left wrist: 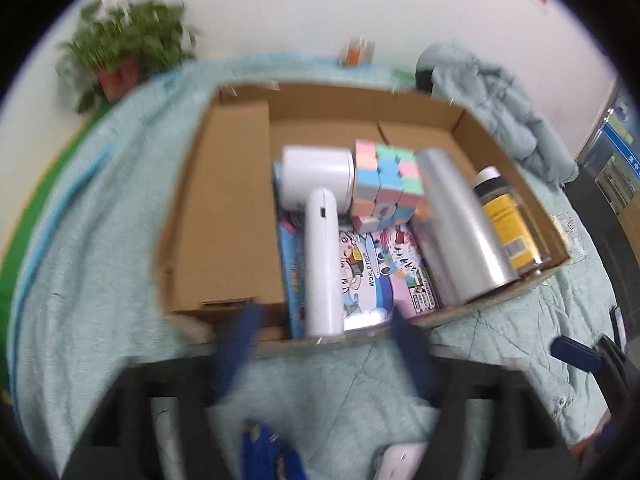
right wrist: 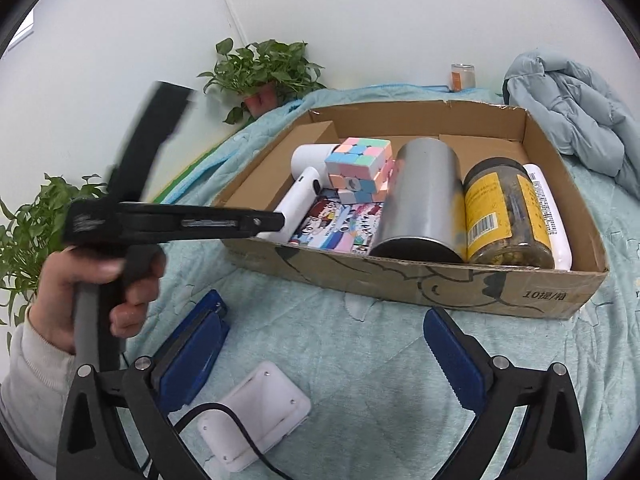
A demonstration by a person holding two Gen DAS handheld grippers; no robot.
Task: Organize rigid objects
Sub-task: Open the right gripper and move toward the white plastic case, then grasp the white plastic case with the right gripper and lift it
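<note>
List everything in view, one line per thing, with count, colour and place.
cardboard box: 1, brown, on the bed cover
hair dryer: 1, white, lying in box, left of the cube
puzzle cube: 1, pastel, in box, on the picture box
picture box: 1, colourful, flat on the box floor
metal can: 1, silver, on its side, mid box
jar: 1, yellow label, on its side, right of can
tube: 1, white, by right wall
potted plants: 2, green, left side
jacket: 1, pale blue, right of box
white plate: 1, on the cover, cabled
left gripper: fingers blue, open, empty
right gripper: fingers blue, open, empty
</note>
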